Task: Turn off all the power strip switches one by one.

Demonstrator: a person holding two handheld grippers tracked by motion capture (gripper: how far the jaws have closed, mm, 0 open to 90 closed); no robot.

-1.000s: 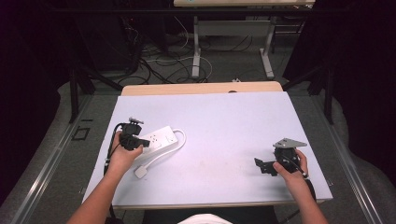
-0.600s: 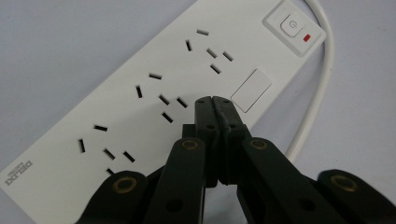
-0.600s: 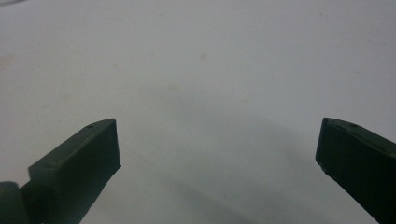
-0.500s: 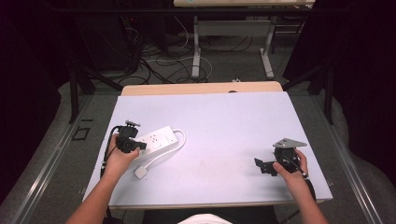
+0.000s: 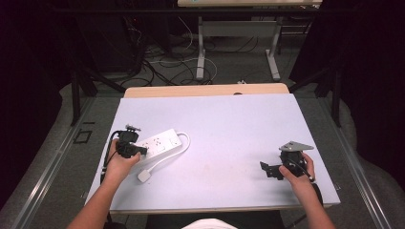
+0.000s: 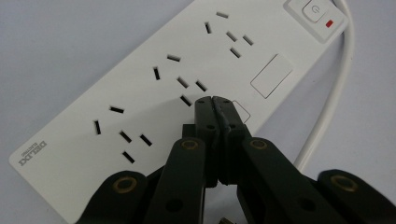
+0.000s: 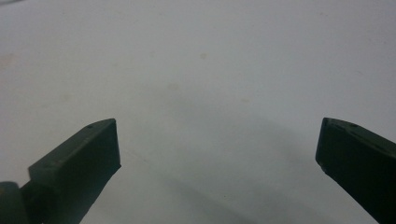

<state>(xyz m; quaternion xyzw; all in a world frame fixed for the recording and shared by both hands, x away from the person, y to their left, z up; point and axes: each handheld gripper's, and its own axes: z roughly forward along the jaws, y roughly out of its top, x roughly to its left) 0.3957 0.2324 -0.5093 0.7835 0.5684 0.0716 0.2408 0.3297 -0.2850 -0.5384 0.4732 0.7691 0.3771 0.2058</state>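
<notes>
High view: white power strip (image 5: 160, 144) lies at the left of the pale table (image 5: 229, 124), long axis slanting from near-left up to far-right. Its white cord (image 5: 169, 156) loops off the far end and runs back to a white plug (image 5: 143, 176) nearer the person. Left gripper (image 5: 130, 147) sits at the strip's near-left end; right gripper (image 5: 273, 171) rests well apart, at the right edge.

Left gripper view: jaws pressed together, nothing between them, tips over the strip's (image 6: 177, 79) smooth plastic face just beside a socket group. Slots are dark, crisp; rocker switch (image 6: 314, 11) with red mark lies at the far end, straight ahead and right.

Right gripper view: jaws spread wide over bare matte tabletop (image 7: 210, 70), faintly stained
</notes>
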